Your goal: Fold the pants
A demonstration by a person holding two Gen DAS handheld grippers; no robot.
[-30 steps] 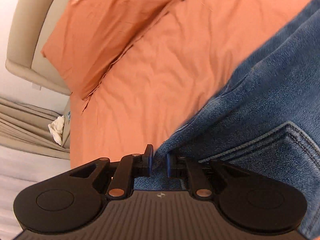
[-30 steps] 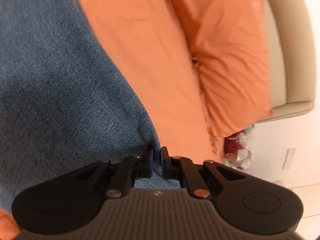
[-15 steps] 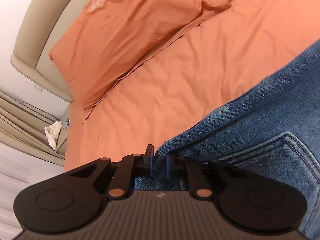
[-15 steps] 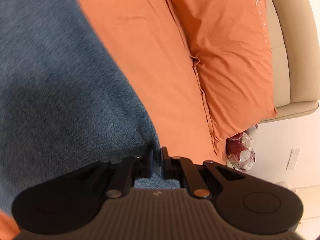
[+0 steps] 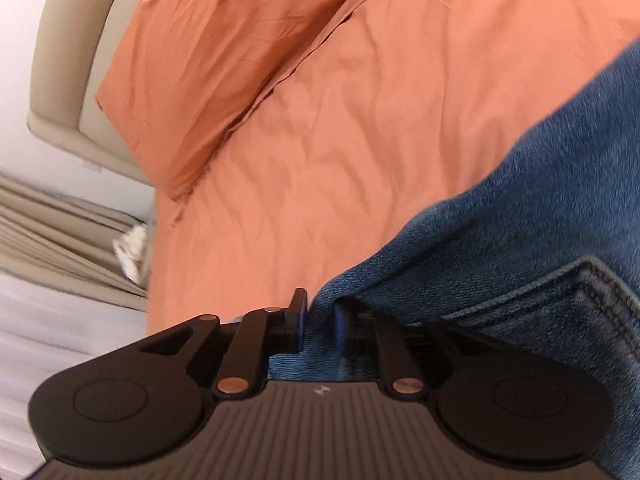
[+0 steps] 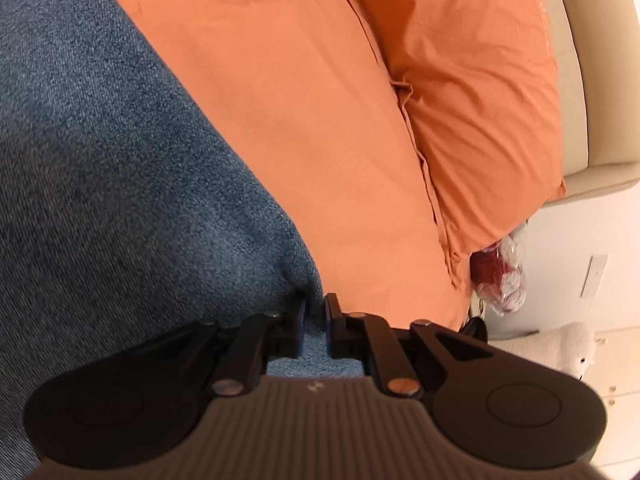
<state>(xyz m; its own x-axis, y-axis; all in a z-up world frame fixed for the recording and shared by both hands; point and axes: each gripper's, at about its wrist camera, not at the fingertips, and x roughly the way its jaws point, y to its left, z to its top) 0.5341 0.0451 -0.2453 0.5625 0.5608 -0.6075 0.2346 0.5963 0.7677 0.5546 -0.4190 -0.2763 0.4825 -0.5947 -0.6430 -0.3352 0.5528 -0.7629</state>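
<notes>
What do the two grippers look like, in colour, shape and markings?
The left gripper and the right gripper look the same: black rounded bodies with a ribbed grey plate bearing a small white mark, black linkage arms with copper-coloured pins, and blue pads on the fingers.

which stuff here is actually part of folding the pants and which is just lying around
Part of the job:
- jeans, spread on the orange sheet
- left tongs, jaws opening, denim edge between them
- right tongs, jaws opening, denim between them

Just lying about:
- orange pillow
- beige headboard
- red and white bundle beside the bed
- white cloth
</notes>
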